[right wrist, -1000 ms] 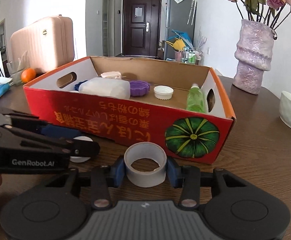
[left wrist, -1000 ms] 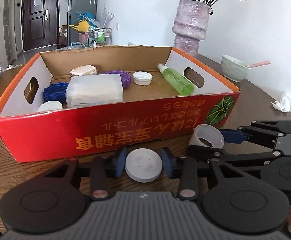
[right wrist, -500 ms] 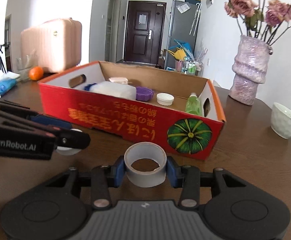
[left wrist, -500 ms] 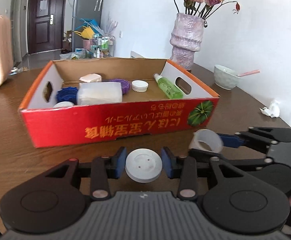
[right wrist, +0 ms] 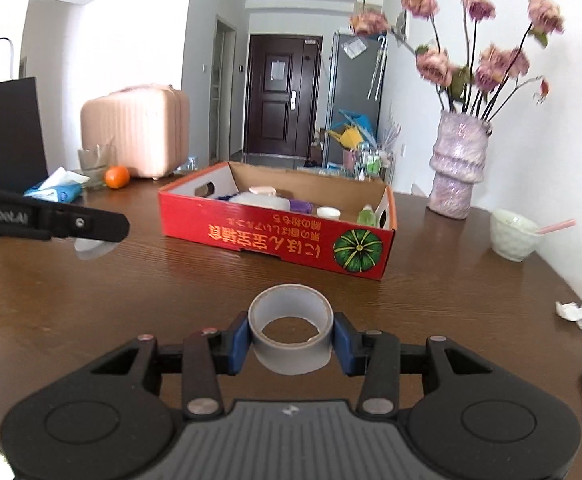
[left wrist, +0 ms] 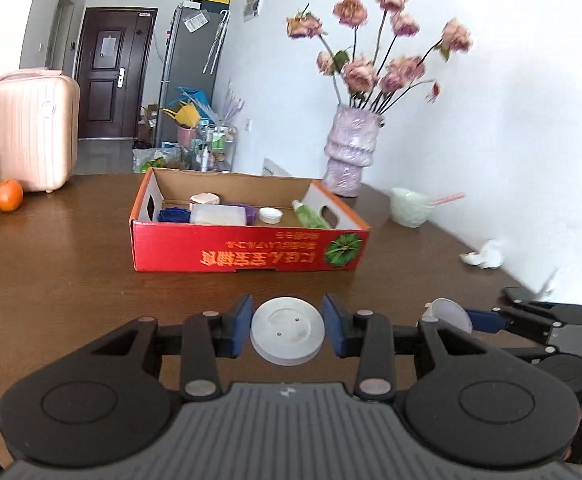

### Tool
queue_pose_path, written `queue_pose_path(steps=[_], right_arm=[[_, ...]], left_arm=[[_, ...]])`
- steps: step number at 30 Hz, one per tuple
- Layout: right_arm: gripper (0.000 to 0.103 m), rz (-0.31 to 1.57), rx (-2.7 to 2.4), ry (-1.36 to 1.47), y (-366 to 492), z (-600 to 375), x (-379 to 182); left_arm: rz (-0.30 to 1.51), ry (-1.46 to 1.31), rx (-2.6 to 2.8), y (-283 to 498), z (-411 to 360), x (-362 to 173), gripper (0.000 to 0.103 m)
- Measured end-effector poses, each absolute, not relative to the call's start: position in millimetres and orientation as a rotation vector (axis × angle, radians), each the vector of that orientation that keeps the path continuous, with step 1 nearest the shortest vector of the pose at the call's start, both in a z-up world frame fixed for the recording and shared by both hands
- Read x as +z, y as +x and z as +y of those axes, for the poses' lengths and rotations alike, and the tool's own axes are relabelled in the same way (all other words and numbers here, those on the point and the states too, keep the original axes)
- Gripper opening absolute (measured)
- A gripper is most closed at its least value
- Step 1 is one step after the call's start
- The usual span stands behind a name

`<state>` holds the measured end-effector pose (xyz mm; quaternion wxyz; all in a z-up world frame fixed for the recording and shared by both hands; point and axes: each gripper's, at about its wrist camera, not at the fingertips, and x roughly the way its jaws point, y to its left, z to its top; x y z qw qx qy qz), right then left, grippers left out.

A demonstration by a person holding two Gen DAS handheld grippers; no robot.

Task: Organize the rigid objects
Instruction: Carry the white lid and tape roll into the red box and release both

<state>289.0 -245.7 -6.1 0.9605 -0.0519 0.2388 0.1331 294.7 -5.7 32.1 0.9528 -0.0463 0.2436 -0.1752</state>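
"enRobot.AI" on left gripper [right wrist: 87, 226]

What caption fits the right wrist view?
Right gripper holding a tape roll above the table, facing the red box.

Dark wooden table [left wrist: 71, 264], red cardboard box [left wrist: 247, 254], vase [left wrist: 349, 152], bowl [left wrist: 409, 207], orange [left wrist: 8, 195]

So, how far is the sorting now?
Done: several items already lie in the box, among them a green bottle and white cap. In hand: the left tool grips a white lid, the right tool a tape roll. Left: putting both in the box.
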Motion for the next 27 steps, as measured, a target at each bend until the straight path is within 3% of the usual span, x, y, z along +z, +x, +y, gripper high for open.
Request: queue_pose_path(steps=[13,27], right_arm=[[0.042,0.418,0.282,-0.106,213.8,-236.9,9.7],[0.042,0.439,0.298,-0.084,242.5,-232.9,-1.1]], left_arm=[[0.430,-0.131,-0.340,222.4,19.2,44.2,0.039],[0.475,-0.136,-0.321,258.1,23.3,31.9,0.039]])
